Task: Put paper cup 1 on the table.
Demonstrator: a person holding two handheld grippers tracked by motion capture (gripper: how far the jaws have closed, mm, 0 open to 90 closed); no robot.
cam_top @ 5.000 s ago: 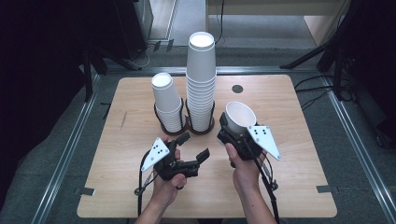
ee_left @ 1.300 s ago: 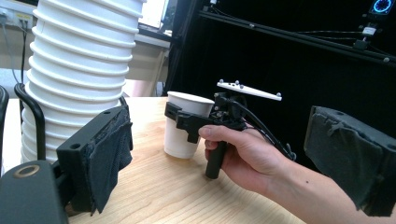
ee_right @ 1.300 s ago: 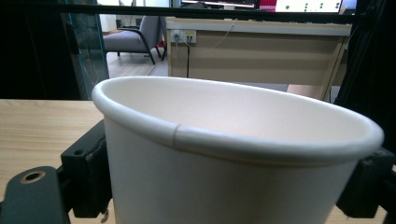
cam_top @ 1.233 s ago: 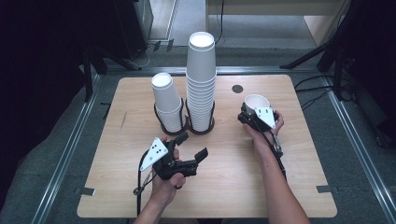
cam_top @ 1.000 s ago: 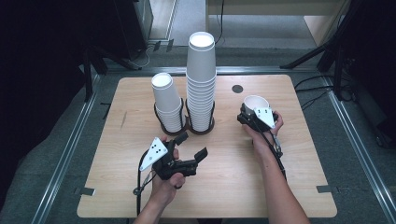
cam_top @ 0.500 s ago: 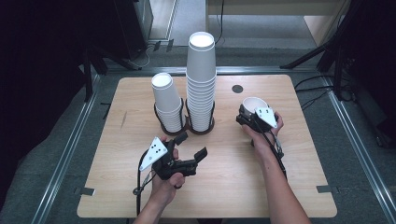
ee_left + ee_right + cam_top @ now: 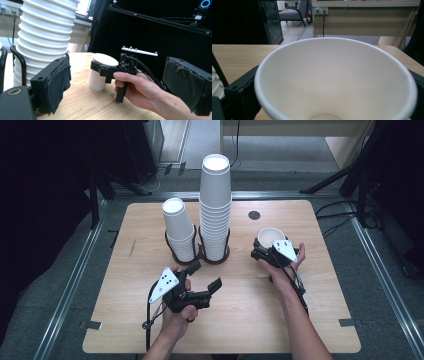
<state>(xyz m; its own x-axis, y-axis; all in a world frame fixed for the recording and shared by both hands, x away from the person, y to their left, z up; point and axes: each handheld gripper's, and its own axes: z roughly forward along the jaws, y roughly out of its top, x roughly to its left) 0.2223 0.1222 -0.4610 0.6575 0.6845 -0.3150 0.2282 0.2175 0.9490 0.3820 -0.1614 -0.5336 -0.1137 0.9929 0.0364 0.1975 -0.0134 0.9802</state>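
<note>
Since five seconds back, you have carried the single white paper cup (image 7: 269, 236) away from the front middle of the bench, out toward its right edge, and brought it upright; over the last second your right hand has barely shifted. Your left gripper (image 7: 202, 281) has stayed where it was, near the front edge, left of centre.

Your right gripper (image 7: 261, 251) is closed on that cup: the right gripper view has the black padded jaws pressed against the cup's wall on both sides, just under the rim. In the left gripper view the cup's base looks set on the pale wooden bench (image 7: 150, 225), so you seem to be placing it there; whether its full weight is down I cannot tell. The cup is empty, its white bottom bare.

Your left gripper holds nothing, its jaws spread wide and aimed toward the right hand, probably just waiting its turn.

The two stacks stand near the back middle of the bench, each in a black wire ring holder (image 7: 176, 254) that presumably stops a tall column toppling when a cup is pulled off. The tall stack of white paper cups (image 7: 216, 210) sits in the right ring, the short stack of white paper cups (image 7: 178, 227) in the left, the two rings touching. The top cup of each stack looks empty.
</note>
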